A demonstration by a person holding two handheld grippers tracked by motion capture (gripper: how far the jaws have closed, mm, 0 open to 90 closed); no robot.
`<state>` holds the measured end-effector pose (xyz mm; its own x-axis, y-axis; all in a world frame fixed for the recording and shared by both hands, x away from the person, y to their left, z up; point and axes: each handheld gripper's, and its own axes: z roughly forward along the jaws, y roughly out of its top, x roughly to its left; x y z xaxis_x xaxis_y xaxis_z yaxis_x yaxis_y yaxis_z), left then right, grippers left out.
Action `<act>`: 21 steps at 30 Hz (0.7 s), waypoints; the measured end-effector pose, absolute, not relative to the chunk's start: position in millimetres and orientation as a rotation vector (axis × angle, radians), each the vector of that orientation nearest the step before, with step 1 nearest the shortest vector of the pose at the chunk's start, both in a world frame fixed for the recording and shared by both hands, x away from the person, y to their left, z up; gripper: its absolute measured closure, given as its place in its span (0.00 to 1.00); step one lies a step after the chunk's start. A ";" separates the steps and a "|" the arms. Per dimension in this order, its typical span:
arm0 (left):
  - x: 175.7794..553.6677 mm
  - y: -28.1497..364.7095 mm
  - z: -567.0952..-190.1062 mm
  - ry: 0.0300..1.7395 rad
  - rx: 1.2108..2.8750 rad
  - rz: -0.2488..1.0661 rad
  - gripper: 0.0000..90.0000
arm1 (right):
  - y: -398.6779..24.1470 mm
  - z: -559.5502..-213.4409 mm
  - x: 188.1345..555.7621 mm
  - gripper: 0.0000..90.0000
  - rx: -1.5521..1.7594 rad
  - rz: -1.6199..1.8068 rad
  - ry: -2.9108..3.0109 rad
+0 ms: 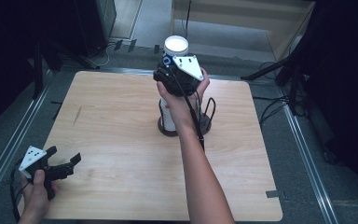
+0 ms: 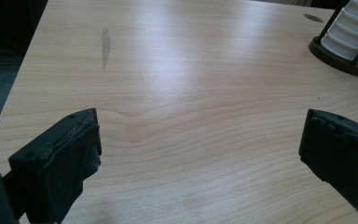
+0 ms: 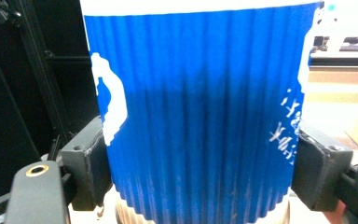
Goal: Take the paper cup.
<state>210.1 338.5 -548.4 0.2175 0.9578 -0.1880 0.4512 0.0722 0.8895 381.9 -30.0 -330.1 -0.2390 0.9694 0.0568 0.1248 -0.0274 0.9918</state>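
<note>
Blue ribbed paper cup (image 3: pixel 200 112) sits clamped in the right claw (image 1: pixel 176 70), at twelve o'clock atop the cup stack (image 1: pixel 168 116). Left claw (image 1: pixel 67 163), wide open and empty, rests at eight o'clock on the surface (image 1: pixel 121 140). Squeezing may crush the cup or lift several together.

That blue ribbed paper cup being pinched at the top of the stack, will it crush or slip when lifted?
The blue ribbed cup looks like thin paper, so probably light and easily dented. Its ridges likely give the right gripper good friction. The cup stack in its holder stands tall, so a sideways tug might tip it.
</note>
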 end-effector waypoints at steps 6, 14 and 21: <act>210.0 338.0 -548.4 1.385 1.532 0.667 0.00 | -30.1 -322.3 382.8 0.22 1.190 1.367 1.455; 210.0 337.9 -548.4 1.385 1.532 0.667 0.00 | -30.2 -310.8 381.7 0.22 1.183 1.380 1.446; 210.2 337.4 -548.3 1.386 1.532 0.668 0.00 | -32.9 -301.3 379.8 0.22 1.187 1.387 1.418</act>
